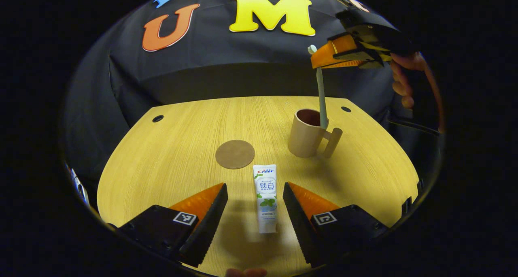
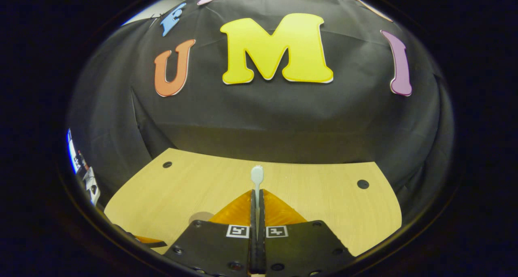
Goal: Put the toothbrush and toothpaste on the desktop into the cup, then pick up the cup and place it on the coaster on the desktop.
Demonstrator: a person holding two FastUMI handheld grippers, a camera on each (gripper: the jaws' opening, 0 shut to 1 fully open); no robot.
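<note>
A white toothpaste tube (image 1: 266, 198) lies flat on the wooden desktop (image 1: 170, 159), between the spread fingers of my left gripper (image 1: 255, 206), which is open and hovering around it. Behind it is a round brown coaster (image 1: 235, 154). A tan cup (image 1: 307, 134) with a handle stands to the right. A pale toothbrush (image 1: 321, 94) stands upright with its lower end inside the cup; my right gripper (image 1: 319, 60) is shut on its upper part. In the right gripper view, the toothbrush head (image 2: 257, 174) pokes up past the closed right gripper (image 2: 257, 196).
The desktop (image 2: 323, 196) has small dark holes near its far corners (image 1: 158, 118) (image 1: 346, 109). A hand (image 1: 400, 82) holds the right gripper above the cup. Black cloth hangs behind the desk's far edge.
</note>
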